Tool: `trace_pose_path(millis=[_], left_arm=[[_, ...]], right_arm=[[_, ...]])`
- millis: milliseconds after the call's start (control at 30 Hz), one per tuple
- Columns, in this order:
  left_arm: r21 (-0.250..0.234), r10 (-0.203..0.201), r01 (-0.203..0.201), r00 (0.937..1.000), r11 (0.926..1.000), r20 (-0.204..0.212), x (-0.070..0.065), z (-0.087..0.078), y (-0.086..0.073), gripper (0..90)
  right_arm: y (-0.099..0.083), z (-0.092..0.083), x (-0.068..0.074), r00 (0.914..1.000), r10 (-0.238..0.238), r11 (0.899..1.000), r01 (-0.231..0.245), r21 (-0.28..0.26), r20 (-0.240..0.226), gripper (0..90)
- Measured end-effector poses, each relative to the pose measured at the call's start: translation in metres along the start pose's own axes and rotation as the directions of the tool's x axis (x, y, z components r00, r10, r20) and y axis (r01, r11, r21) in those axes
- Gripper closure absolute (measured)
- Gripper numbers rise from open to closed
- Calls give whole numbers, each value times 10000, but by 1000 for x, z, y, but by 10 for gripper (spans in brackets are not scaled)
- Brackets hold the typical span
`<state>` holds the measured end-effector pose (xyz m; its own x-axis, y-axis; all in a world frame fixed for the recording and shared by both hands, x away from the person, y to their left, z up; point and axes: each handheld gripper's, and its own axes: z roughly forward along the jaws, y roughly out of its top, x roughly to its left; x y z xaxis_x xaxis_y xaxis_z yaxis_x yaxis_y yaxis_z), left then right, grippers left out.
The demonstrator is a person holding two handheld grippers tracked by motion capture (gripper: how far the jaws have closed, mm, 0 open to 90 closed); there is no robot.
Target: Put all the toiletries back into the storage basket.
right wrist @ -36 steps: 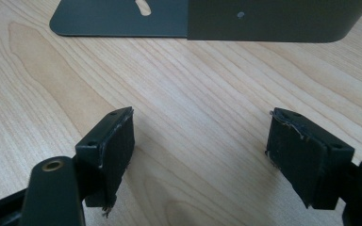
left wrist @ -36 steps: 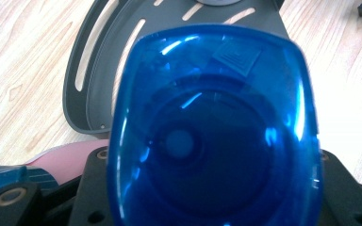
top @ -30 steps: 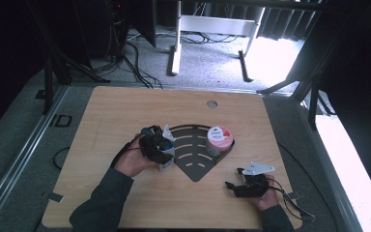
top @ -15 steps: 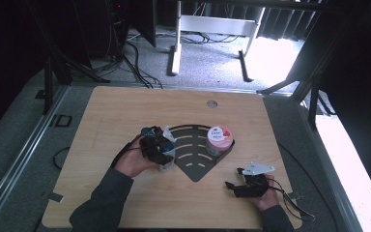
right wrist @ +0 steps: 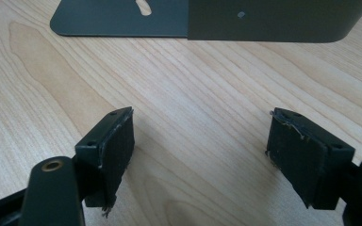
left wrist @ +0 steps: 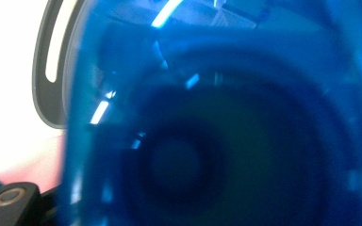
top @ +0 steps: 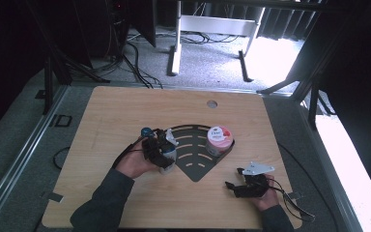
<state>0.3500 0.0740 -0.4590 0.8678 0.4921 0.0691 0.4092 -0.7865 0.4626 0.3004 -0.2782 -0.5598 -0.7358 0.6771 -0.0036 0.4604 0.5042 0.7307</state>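
The wooden surface (top: 125, 111) lies under both sets of fingers, and the dark fan-shaped rack (top: 193, 166) is spread between them, with its left edge beside the left gripper (top: 160, 153) and its lower point just ahead of the right gripper (top: 232, 186). The work in hand is judged to be the setting of a blue translucent container (left wrist: 217, 117) at the rack. It is seen in the high view between the left fingers, at the rack's left edge, and in the left gripper view it is pressed so near the lens that only a corner of one finger (left wrist: 9, 200) shows beside it. The left fingers are set part-way apart around the container; whether their pads press on it cannot be told. A pink-lidded jar (top: 219, 140) is seated at the rack's right corner, well apart from the left fingers and beyond the right ones. For the step to go well, the container should be kept upright, eased level toward a free spot on the rack, and let go only once its base is fully borne. The right fingers (right wrist: 118, 141) are spread wide over bare wood, with nothing held or touched and the rack's edge just ahead of them.
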Motion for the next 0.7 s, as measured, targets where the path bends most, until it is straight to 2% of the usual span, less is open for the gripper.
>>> trace_pose_path(millis=[700], left_arm=[[170, -262, 258, 9994, 9995, 225, 0, -2, 1, 544]], right_arm=[[0, 0, 0, 10000, 12, 10000, -12, 10, -8, 232]])
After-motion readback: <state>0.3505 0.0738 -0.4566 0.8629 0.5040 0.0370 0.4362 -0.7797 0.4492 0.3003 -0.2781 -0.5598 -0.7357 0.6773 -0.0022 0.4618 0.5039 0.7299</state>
